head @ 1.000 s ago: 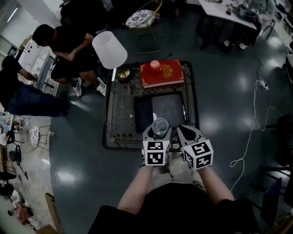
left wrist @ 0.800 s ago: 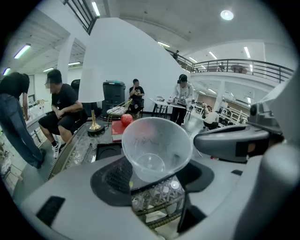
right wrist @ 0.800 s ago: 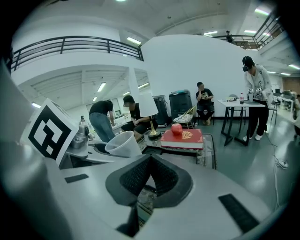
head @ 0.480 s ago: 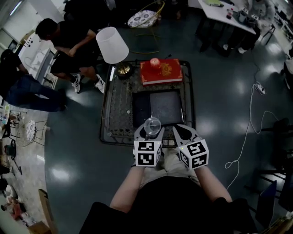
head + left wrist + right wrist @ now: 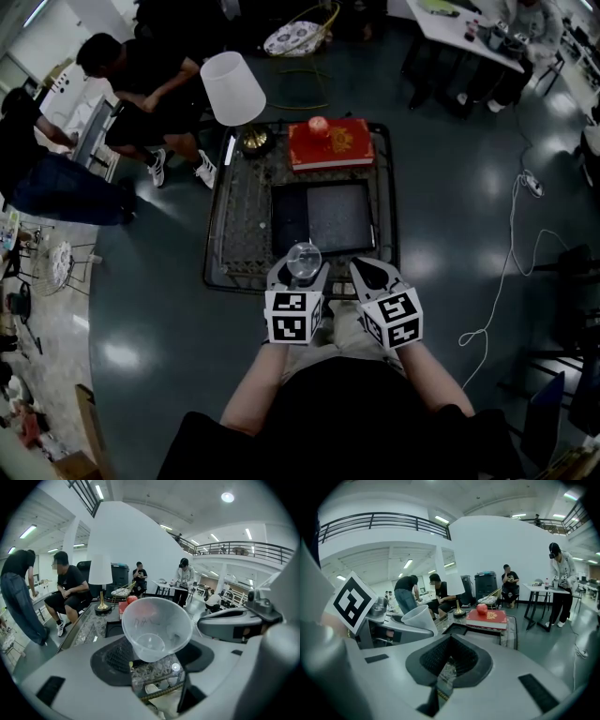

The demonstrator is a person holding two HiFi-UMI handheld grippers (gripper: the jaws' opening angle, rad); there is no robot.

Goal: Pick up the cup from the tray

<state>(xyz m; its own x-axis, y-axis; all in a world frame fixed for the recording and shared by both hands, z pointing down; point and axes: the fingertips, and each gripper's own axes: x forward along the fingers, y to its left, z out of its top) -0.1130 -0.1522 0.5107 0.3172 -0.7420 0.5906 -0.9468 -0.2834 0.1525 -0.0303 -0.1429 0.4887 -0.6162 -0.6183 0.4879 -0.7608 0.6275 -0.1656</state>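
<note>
Between the left claw's [image 5: 157, 652] textured pads [image 5: 115, 656] sits a clear tapered cup [image 5: 157, 623].

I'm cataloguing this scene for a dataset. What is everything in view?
table: one, dark frame, patterned top, centre
tray: one, black, on the table
book: one, red, table's far edge
apple: one, red, on the book
lamp: one, white shade, brass base, table's far left corner
cable: one, white, floor at right
people: at least three, dark clothes, left and far right
cup: one, clear, lifted off the tray
left gripper: one, grey, closed on the cup
right gripper: one, grey, jaws together, empty
</note>
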